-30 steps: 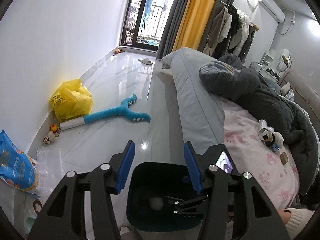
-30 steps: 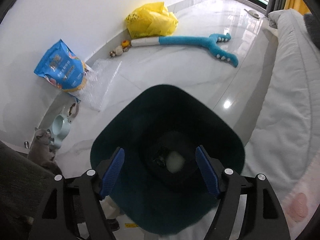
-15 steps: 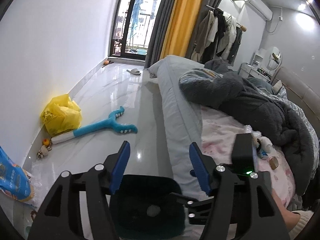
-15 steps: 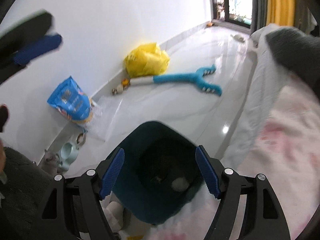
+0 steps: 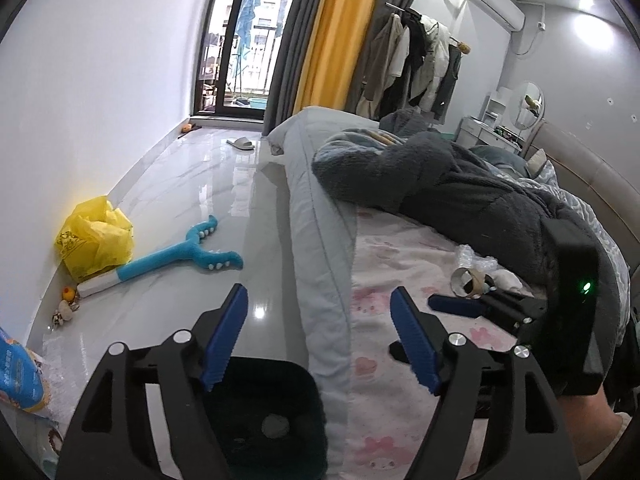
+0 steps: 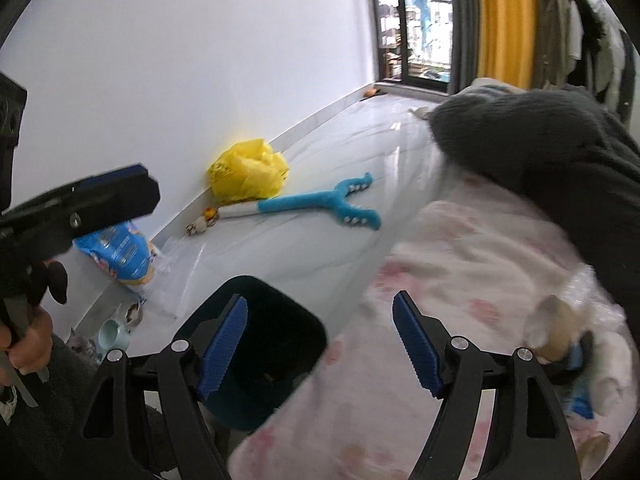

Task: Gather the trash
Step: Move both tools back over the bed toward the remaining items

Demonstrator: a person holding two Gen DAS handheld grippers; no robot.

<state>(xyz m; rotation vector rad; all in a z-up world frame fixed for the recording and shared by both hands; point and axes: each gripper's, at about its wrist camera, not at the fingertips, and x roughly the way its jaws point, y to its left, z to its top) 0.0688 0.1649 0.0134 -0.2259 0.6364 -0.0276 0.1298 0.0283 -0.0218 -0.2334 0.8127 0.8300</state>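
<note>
Dark teal bin [image 5: 280, 404] stands on the floor at the lower centre of the left view, touching the bed's [image 5: 320, 264] side, likely so trash drops straight in; a pale wad already lies inside. Left gripper [image 5: 318, 340] and right gripper [image 6: 320, 344] both have jaws spread, holding nothing. At the right of the frame, on the pink sheet, a cardboard tube [image 5: 466, 280] lies on its side, open end facing the camera, beside crinkled plastic wrap [image 5: 476, 258].
</note>
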